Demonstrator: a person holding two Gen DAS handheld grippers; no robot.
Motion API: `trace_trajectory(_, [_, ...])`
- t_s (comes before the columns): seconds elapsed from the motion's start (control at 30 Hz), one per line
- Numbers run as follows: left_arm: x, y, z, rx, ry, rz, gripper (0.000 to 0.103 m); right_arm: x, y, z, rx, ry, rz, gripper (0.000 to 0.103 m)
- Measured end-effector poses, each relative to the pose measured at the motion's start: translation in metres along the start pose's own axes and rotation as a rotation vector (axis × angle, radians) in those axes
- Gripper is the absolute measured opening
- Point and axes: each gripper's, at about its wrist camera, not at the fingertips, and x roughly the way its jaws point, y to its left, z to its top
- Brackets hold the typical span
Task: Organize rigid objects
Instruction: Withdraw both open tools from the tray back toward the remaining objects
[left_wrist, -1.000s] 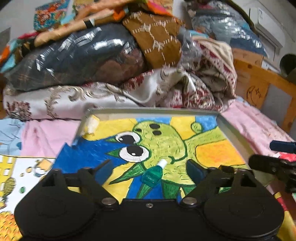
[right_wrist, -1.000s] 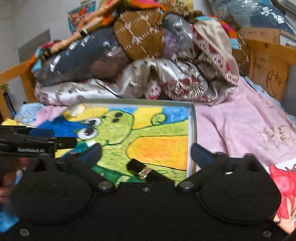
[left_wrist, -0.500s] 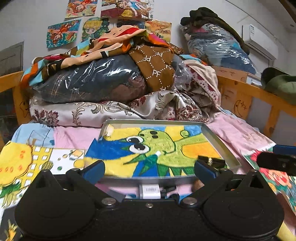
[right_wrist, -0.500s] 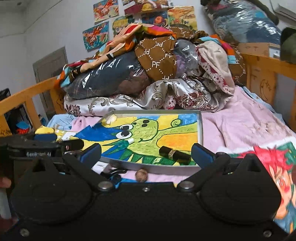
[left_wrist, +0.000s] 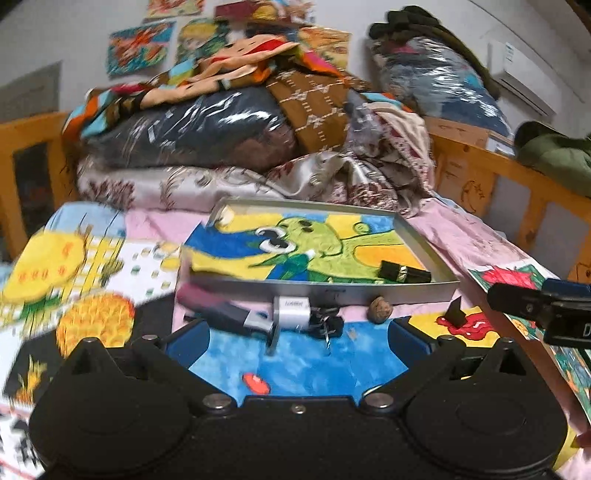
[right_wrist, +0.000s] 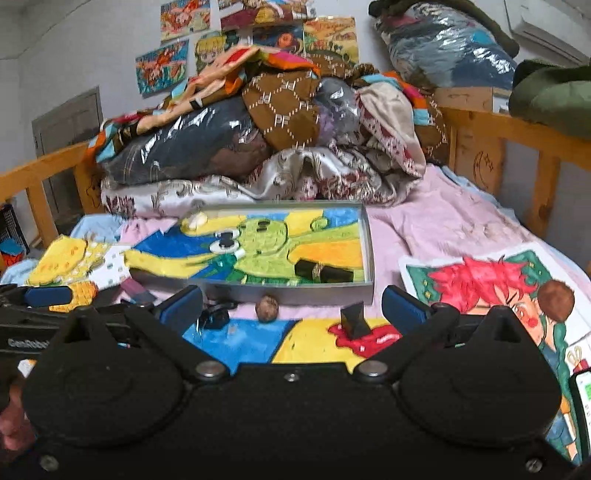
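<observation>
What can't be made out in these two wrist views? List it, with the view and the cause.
- Left wrist view: the purple-handled tool in front of the tray is smeared by motion blur; its type is unclear.
- Both views: the dark clump beside the white charger is too small to identify.
- Right wrist view: the phone is cut off by the right edge.
- Right wrist view: the right gripper hides the bed's near part.
</observation>
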Motion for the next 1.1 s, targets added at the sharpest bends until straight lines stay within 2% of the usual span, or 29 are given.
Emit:
trace_trajectory(0.23, [0.01,0.009,-0.009,-0.011,0.03,0.078,0.102,0.007,-0.001,-0.004,0.003,0.004,-0.014,0.103])
trace_trajectory(0.5, [0.013,0.015,-0.006,-0.05,0.032,0.063,0.102,0.016,0.002,-0.006,-0.012,0.035,-0.04,0.103])
trace_trajectory(0.7, [0.015,0.016,-0.007,-0.072,0.051,0.041,0.102,0.018,-0.003,-0.008,0.012,0.045,-0.001,0.103])
trace_trajectory(0.93, [0.016,0.014,-0.007,-0.073,0.068,0.041,0.102,0.019,-0.002,-0.008,0.013,0.054,-0.005,0.103])
trace_trajectory(1.1, [0.031,0.002,-0.002,0.009,0.089,0.068,0.102,0.023,-0.004,-0.008,0.001,0.058,-0.022,0.103])
